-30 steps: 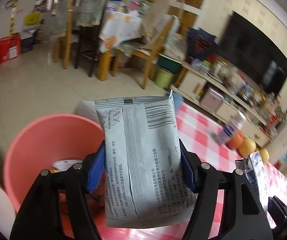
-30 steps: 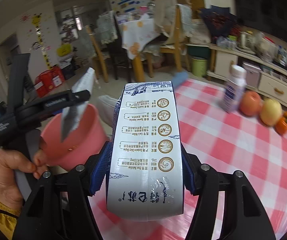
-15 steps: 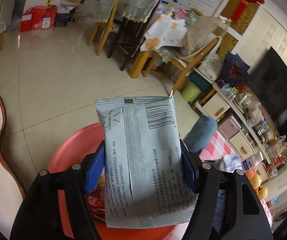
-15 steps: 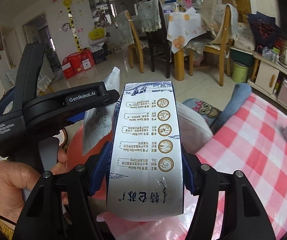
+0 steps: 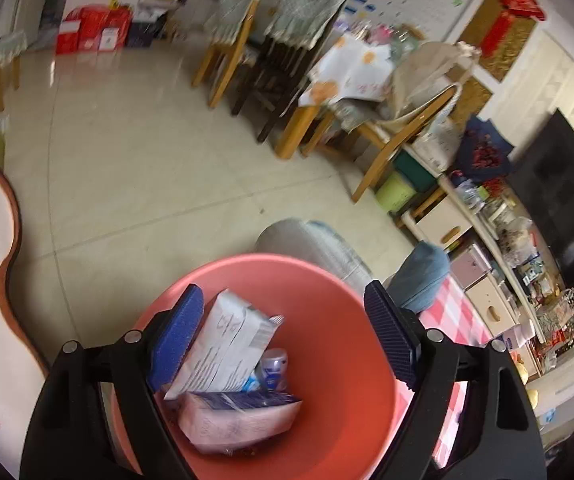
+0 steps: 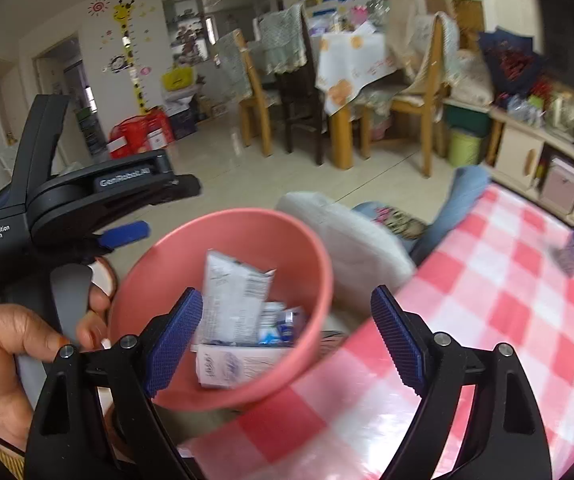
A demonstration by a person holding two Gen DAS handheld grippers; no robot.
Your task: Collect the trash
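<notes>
while both grippers hung over the pink bucket (image 5: 339,320), neither one held anything. the left gripper (image 5: 283,340) had its blue pads (image 5: 177,334) spread wide apart, with the bucket's open mouth showing between them. the right gripper (image 6: 285,338) was spread just as wide, its pads (image 6: 397,336) standing over the near rim of the bucket and the edge of the red and white checked tablecloth (image 6: 467,320). inside the bucket lay the trash: a grey packet (image 5: 223,348) leaning upright against the wall nearest the left gripper's left pad, and a white and blue carton (image 5: 235,420) lying on its side at the bottom, just below the packet and touching it. a few small blue and white wrappers (image 5: 273,368) sat between the packet and the carton. from the right wrist view the same grey packet (image 6: 233,300) stood tilted in the bucket (image 6: 223,240) with the carton (image 6: 231,366) flat beneath it. the left hand (image 6: 3,356) gripped the handle of its tool just beside the bucket's left rim. the bucket sat beside the table edge, with a white cushion (image 6: 351,240) just behind it.
</notes>
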